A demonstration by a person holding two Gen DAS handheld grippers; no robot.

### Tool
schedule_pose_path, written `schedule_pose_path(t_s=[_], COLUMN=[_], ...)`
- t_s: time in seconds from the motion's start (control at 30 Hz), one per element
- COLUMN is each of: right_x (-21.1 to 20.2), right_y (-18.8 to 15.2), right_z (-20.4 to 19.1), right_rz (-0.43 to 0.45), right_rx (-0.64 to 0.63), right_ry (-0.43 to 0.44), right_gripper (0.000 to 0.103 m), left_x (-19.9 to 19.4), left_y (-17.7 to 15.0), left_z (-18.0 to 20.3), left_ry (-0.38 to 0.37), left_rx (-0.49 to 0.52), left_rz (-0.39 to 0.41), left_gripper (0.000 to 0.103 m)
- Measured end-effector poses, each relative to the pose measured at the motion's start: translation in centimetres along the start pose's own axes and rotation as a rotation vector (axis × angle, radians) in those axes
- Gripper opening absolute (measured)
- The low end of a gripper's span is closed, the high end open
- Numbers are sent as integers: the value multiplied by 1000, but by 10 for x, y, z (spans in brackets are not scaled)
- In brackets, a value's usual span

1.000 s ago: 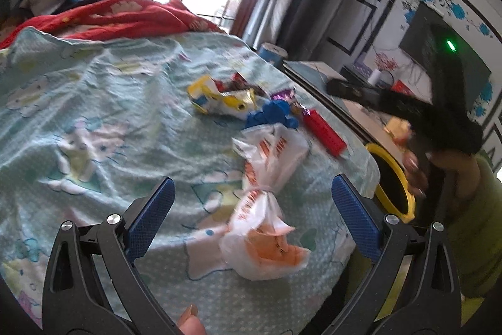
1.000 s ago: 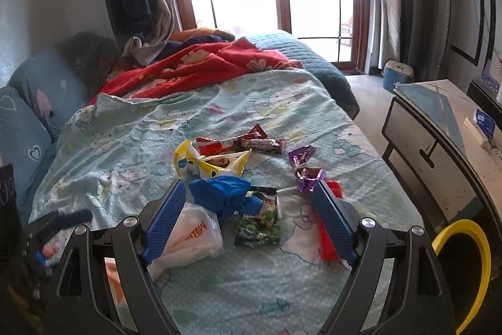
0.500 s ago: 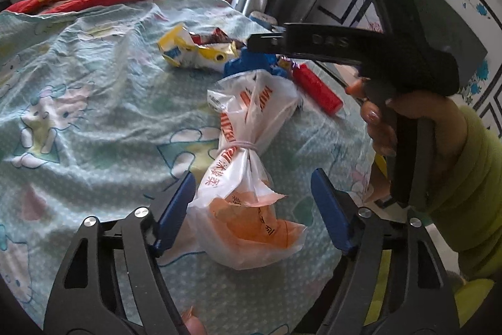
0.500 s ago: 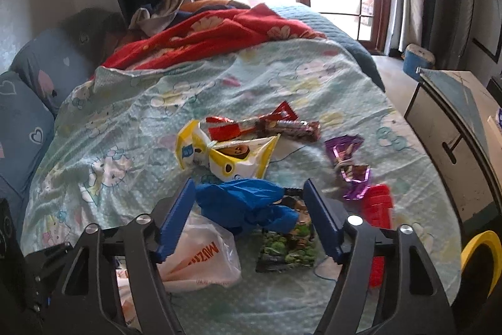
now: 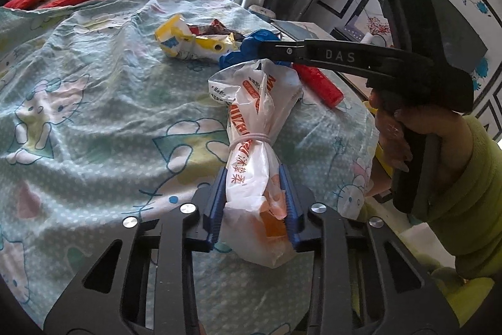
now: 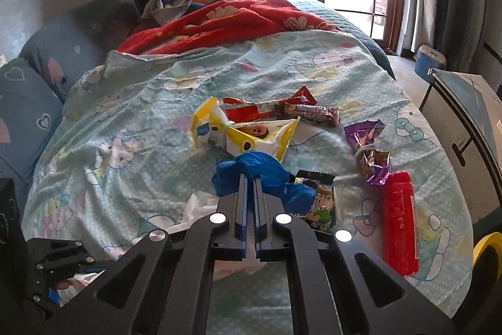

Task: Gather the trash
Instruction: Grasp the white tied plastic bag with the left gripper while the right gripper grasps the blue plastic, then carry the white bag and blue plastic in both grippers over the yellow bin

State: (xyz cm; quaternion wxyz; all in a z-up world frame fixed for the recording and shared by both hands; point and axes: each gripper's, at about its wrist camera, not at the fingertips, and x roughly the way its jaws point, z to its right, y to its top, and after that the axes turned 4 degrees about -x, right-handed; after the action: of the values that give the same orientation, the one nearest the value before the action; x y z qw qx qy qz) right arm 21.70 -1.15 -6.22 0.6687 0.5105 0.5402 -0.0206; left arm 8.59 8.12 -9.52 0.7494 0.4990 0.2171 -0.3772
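Note:
My left gripper [image 5: 252, 178] is shut on a white and orange plastic bag [image 5: 254, 127], tied at its middle, lying on the bed. My right gripper [image 6: 250, 181] is shut on a crumpled blue glove [image 6: 260, 175]; it also shows in the left wrist view [image 5: 263, 49], reaching in from the right. More trash lies on the bed: a yellow wrapper [image 6: 248, 137], red and brown snack wrappers [image 6: 282, 110], a purple wrapper [image 6: 370, 149], a cartoon packet [image 6: 320, 203] and a red tube [image 6: 400, 222].
The bed has a light blue cartoon sheet [image 6: 125, 121] and a red blanket [image 6: 219, 24] at the far end. Blue pillows [image 6: 28, 102] lie at the left. A yellow-rimmed bin [image 6: 489, 253] and a white cabinet [image 6: 464, 121] stand at the bed's right.
Both grippers have closed. The left one moved forward and shut on the white and orange bag. The right one moved down and shut on the blue glove.

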Motion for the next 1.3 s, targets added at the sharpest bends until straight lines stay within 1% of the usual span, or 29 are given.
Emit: schedule_pose_path(t_s=[0.2, 0.47, 0.6, 0.9, 1.13, 1.3], right_x=[-20, -57, -74, -98, -118, -130], right_y=[-1, -3, -8, -20, -34, -44], right_z=[0, 9, 17, 31, 46, 51], right_rz=[39, 107, 137, 180, 204, 214], right_rx=[9, 33, 61, 98, 146, 154], right_ry=[1, -24, -47, -93, -122, -129], right_gripper=[2, 2, 2, 2, 2, 2], left_x=[-7, -17, -21, -29, -38, -40], left_y=[1, 1, 0, -3, 0, 3], left_z=[11, 24, 32, 47, 52, 61], left_ry=[-25, -52, -53, -54, -55, -46], left_rx=[42, 87, 116, 164, 166, 175], left_rz=[23, 52, 68, 98, 134, 146], left_gripper=[19, 18, 18, 18, 18, 18])
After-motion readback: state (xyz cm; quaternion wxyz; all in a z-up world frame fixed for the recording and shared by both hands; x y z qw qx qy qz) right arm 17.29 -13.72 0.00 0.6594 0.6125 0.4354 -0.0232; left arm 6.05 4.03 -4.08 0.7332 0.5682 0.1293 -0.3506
